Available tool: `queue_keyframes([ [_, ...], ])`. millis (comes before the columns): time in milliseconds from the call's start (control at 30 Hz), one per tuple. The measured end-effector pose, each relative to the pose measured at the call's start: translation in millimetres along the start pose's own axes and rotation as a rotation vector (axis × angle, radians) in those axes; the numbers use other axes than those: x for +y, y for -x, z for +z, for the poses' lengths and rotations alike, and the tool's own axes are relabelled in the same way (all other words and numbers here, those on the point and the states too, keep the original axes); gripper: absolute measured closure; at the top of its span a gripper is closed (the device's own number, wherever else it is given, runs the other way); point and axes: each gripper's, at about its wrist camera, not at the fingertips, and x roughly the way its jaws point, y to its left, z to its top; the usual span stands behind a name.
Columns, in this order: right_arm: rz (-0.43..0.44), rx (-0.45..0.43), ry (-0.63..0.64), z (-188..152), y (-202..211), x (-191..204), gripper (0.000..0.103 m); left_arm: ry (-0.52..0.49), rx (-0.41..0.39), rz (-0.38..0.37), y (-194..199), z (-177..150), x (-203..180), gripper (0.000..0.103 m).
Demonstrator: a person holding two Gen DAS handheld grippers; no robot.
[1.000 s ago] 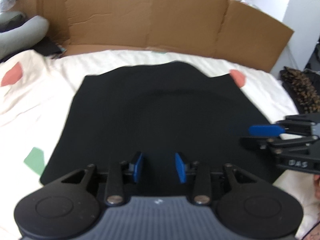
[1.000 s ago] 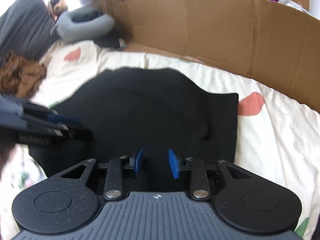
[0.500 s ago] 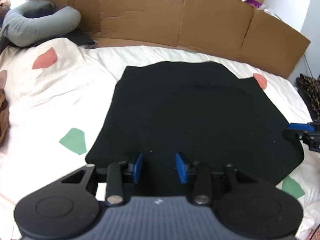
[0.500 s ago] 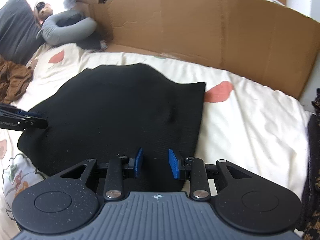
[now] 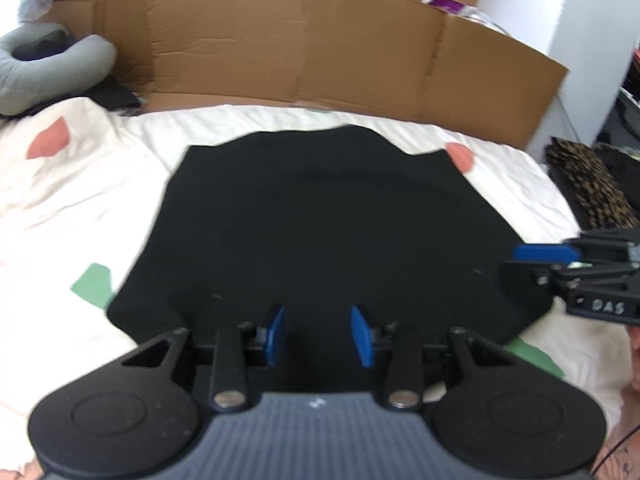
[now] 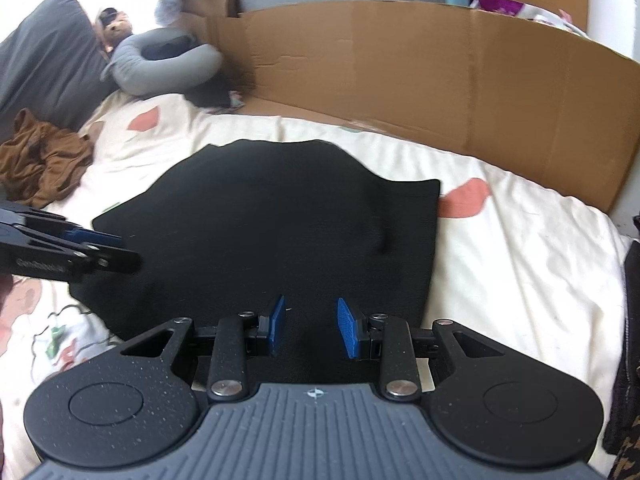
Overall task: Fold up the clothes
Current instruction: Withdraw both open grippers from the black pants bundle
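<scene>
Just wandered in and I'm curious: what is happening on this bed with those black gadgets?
A person is folding laundry using a handheld gripper in each hand. A black garment lies spread flat on the cream bedspread. The left gripper and the right gripper are both open at its near edge, gripping nothing. A brown garment sits crumpled off to the side.

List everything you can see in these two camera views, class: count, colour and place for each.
Garment: one, black, spread flat on the bed.
Bedsheet: one, cream with red and green patches, under the garment.
Cardboard sheet: one, brown, standing behind the bed.
Neck pillow: one, grey, far left corner.
Crumpled cloth: one, brown, left of the bed.
Left gripper: one, black with blue pads, open above the garment's near edge.
Right gripper: same, open.
</scene>
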Motion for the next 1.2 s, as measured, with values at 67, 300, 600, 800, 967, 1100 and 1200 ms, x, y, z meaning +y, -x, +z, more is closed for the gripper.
queue_keyframes([
  [67,0.019,0.005,0.017,-3,1,9,0.067,-0.012,0.012,-0.034,0,-5,-8,0.063],
  [300,0.003,0.047,0.055,-17,-4,18,0.067,-0.099,0.034,-0.038,-4,-24,-28,0.063],
  [600,-0.062,0.098,0.071,-33,-5,8,0.068,-0.081,0.051,0.039,-2,-32,-6,0.069],
  [800,-0.096,0.106,0.024,-40,2,-11,0.069,-0.065,0.045,0.073,7,-38,9,0.073],
  [967,-0.12,0.113,-0.015,-42,7,-21,0.069,-0.072,0.034,0.09,12,-43,17,0.075],
  [1100,-0.135,0.116,-0.054,-43,12,-29,0.068,-0.054,0.029,0.135,19,-43,21,0.075],
  [1200,-0.117,0.108,-0.13,-43,19,-39,0.068,0.001,0.036,0.149,25,-47,34,0.074],
])
